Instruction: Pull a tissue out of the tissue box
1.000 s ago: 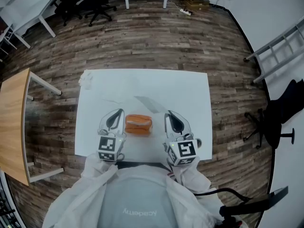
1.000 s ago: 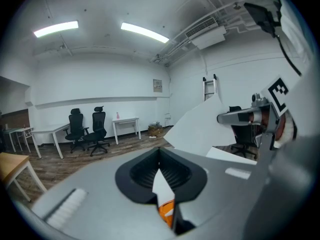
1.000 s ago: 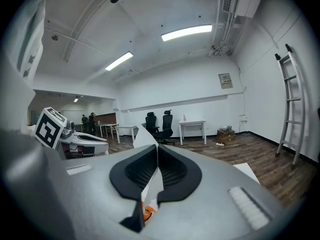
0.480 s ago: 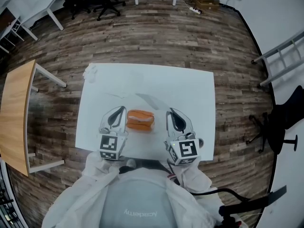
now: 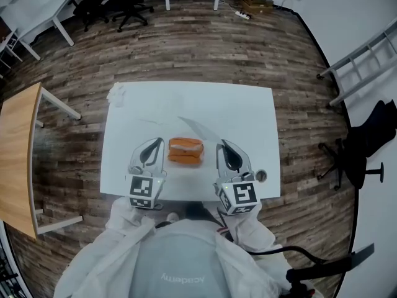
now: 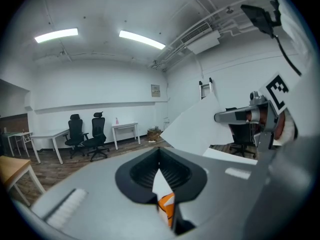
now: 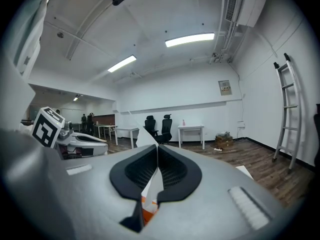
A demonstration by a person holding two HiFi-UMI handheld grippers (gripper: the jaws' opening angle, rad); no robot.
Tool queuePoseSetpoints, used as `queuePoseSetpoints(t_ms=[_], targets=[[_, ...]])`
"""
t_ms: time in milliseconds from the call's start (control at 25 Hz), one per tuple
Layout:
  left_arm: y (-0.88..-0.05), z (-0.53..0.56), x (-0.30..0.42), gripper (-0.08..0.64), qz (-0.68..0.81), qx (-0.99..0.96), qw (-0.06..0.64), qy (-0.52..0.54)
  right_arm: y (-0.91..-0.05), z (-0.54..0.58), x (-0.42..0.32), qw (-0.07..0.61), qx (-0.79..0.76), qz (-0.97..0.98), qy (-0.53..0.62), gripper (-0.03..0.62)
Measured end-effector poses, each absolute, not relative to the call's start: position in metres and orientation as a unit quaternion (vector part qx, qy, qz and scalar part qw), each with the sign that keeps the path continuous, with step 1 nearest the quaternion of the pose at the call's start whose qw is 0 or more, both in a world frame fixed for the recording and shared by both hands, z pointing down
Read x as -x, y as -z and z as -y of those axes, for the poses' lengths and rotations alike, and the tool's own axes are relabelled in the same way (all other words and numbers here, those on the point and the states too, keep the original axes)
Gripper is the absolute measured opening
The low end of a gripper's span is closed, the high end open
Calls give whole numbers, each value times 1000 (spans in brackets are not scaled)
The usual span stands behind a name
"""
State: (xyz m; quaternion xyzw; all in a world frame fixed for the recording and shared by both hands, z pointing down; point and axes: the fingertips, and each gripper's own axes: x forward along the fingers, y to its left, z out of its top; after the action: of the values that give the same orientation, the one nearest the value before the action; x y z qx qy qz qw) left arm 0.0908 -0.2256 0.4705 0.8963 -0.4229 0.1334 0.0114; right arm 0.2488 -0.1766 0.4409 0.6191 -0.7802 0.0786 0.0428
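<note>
Seeing a tan wooden side table [image 5: 18, 154] far left, then the white rectangular table [image 5: 248, 113] with a crumpled white tissue [image 5: 116, 94] on its far-left corner. Left gripper [image 5: 155, 146] hovers over the table's near side, jaws closed tip to tip, nothing in them. Orange rectangular tissue box [image 5: 185, 151] sits mid-table between both grippers, touching neither as far as I can tell. It shows as an orange sliver below the jaws in both gripper views. Right gripper [image 5: 224, 146]: jaws pressed together, empty too. Small round grey thing [image 5: 260, 176] lies just right of it, near the table's front edge.
</note>
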Motion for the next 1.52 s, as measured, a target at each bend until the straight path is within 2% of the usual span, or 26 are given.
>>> queuePoseSetpoints(t_ms=[640,1520], targets=[[-461,166,-23,0,396,-911,1,-112,-435,107,-184,41,-651,755,-63,3],[-456,86,2,0,367,-925,-2,-96,-421,19,-162,38,-685,726,-47,3]])
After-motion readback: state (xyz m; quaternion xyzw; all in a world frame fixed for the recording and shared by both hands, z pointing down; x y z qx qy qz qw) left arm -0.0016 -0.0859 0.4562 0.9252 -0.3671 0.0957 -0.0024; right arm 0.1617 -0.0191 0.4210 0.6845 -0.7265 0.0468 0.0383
